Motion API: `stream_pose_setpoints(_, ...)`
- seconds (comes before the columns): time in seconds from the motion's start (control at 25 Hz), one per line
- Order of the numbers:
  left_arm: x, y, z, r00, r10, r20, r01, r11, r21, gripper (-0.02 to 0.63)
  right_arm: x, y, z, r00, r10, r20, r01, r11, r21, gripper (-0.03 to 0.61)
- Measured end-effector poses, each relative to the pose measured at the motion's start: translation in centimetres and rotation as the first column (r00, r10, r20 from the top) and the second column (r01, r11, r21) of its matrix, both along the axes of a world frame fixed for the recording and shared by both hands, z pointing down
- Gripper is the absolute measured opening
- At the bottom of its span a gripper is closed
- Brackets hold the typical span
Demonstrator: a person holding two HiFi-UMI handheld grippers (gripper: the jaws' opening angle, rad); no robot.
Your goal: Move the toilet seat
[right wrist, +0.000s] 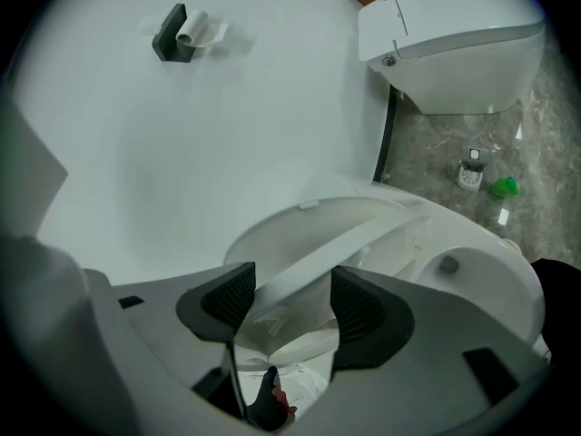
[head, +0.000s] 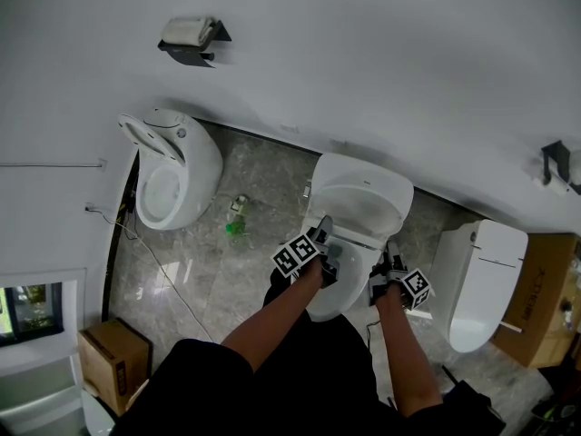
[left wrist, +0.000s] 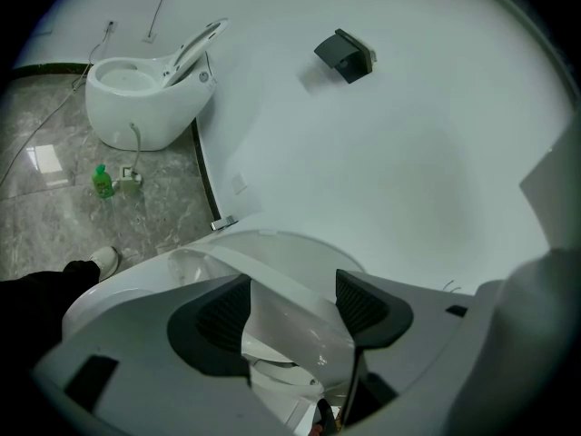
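The middle white toilet (head: 338, 291) stands against the wall with its lid (head: 361, 192) tipped back. Its white seat (head: 356, 237) is lifted off the bowl at a slant. My left gripper (head: 325, 242) is shut on the seat's left side. In the left gripper view the seat's edge (left wrist: 283, 291) runs between the dark pads (left wrist: 225, 312) of the left gripper (left wrist: 292, 312). My right gripper (head: 388, 267) is shut on the seat's right side. In the right gripper view the seat (right wrist: 363, 243) passes between the jaws of the right gripper (right wrist: 292, 302), in front of the lid (right wrist: 295, 225).
A rounder toilet (head: 172, 175) with raised seat stands at left, and a closed toilet (head: 486, 280) at right. A green bottle (head: 235, 228) sits on the marble floor. Cardboard boxes lie at lower left (head: 113, 357) and far right (head: 545, 298). Paper holders (head: 191, 39) hang on the wall.
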State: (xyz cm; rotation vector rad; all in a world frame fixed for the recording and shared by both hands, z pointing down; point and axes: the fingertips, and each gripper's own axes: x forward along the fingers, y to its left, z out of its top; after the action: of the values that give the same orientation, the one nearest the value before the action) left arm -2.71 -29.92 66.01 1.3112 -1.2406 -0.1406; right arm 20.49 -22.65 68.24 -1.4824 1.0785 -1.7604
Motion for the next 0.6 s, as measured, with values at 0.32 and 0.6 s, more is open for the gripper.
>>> stream_pose_setpoints(0.32,0.5,-1.7,0.2,1.0,0.003,-0.014,-0.003,1.0,-0.009,0.302,0.7,-1.5,0.2,0.998,0.054,0.035,-0.054,0.998,0.012,0.265)
stream_pose_setpoints(0.6,0.8,-2.7,0.1,1.0,-0.004,-0.023,0.004,1.0,0.015,0.302,1.1,-2.5,0.3,0.997,0.072,0.007,-0.072,0.997,0.005,0.265)
